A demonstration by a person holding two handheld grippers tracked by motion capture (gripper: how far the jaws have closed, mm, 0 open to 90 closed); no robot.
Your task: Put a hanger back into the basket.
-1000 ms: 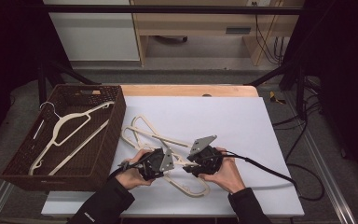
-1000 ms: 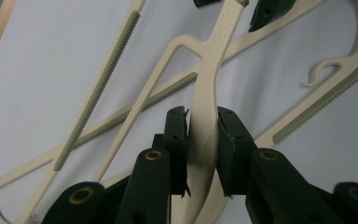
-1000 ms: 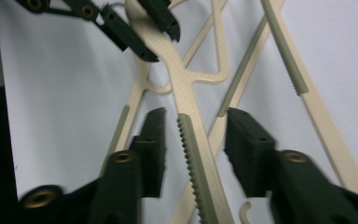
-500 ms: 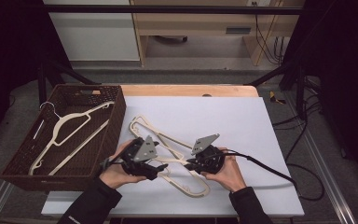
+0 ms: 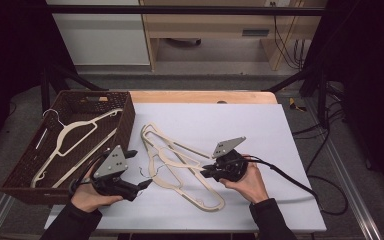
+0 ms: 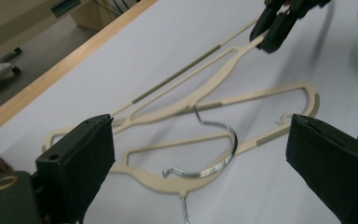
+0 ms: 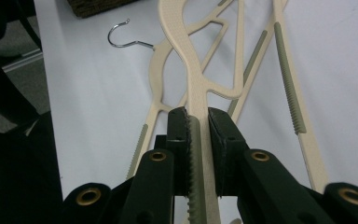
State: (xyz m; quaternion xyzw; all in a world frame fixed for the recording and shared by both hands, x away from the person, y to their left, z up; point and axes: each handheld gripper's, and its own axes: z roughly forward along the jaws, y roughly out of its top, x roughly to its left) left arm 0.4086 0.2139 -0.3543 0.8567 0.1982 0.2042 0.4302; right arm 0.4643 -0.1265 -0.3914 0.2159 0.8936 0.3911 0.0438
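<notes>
Hanger (image 7: 186, 60) now clamped by its arm in right gripper (image 7: 198, 126) only, left gripper (image 6: 200, 154) just let go, jaws spread and pulled back toward basket (image 5: 122, 125), so probably ready to lift solo.

Looks like a lab setup I'm working in: white table (image 5: 240, 120) on metal framing, black curtains (image 5: 10, 50), cables (image 5: 325, 150) everywhere.

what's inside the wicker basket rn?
In the brown wicker basket: one cream hanger with a metal hook, lying flat across the floor. The near wall and the left tool hide the front corner, so anything there cannot be seen.
</notes>
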